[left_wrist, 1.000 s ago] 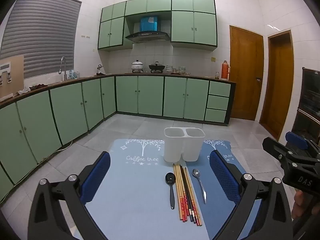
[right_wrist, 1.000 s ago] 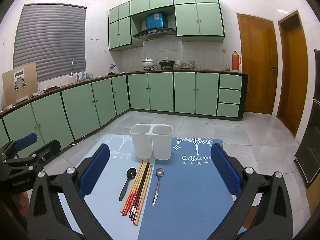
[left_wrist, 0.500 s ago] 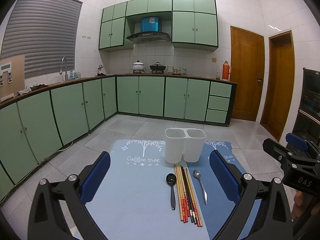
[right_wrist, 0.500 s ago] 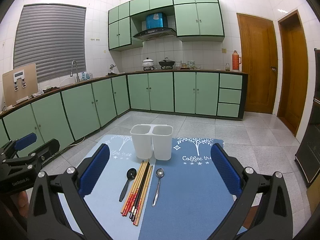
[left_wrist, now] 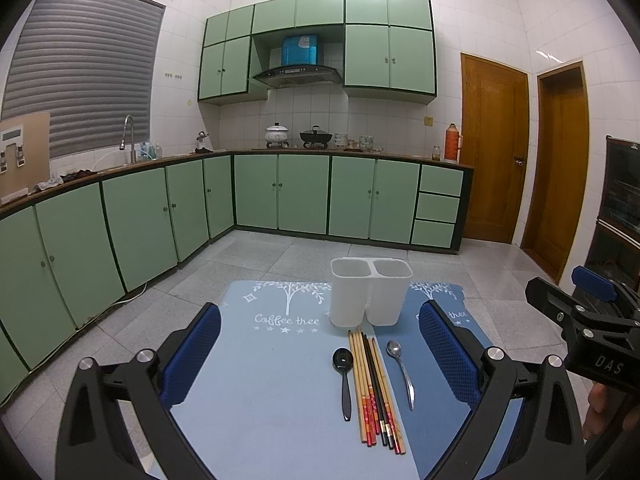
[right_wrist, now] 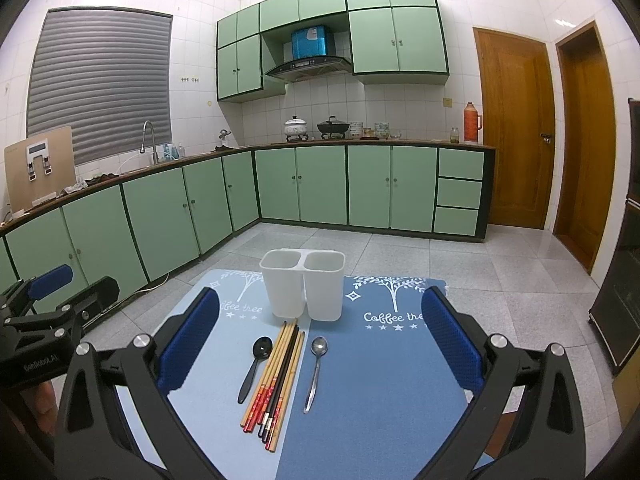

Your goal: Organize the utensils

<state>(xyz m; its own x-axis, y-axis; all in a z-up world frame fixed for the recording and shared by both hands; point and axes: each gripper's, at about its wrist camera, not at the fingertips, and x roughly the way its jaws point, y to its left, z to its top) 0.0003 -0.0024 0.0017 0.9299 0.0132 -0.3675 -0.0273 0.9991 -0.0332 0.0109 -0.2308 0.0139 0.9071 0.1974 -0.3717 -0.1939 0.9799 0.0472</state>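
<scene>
A white two-compartment utensil holder [left_wrist: 370,294] [right_wrist: 304,286] stands upright at the far side of a blue mat [left_wrist: 264,380] [right_wrist: 380,380]; I cannot see into its compartments. In front of it lie a black spoon [left_wrist: 344,380] [right_wrist: 254,366], a bundle of several chopsticks [left_wrist: 374,388] [right_wrist: 278,376] and a metal spoon [left_wrist: 402,368] [right_wrist: 315,368]. My left gripper [left_wrist: 320,348] is open, held above the mat's near part. My right gripper [right_wrist: 320,344] is open too, with nothing between its fingers. Each gripper shows at the edge of the other's view.
The mat covers a small table with grey tiled floor [left_wrist: 280,256] around it. Green cabinets [left_wrist: 300,196] run along the left and back walls. Wooden doors [left_wrist: 494,152] stand at the right. A dark cabinet [right_wrist: 624,304] is at the far right.
Both grippers stay open; the left view has shifted only slightly. The utensils and holder have not moved.
</scene>
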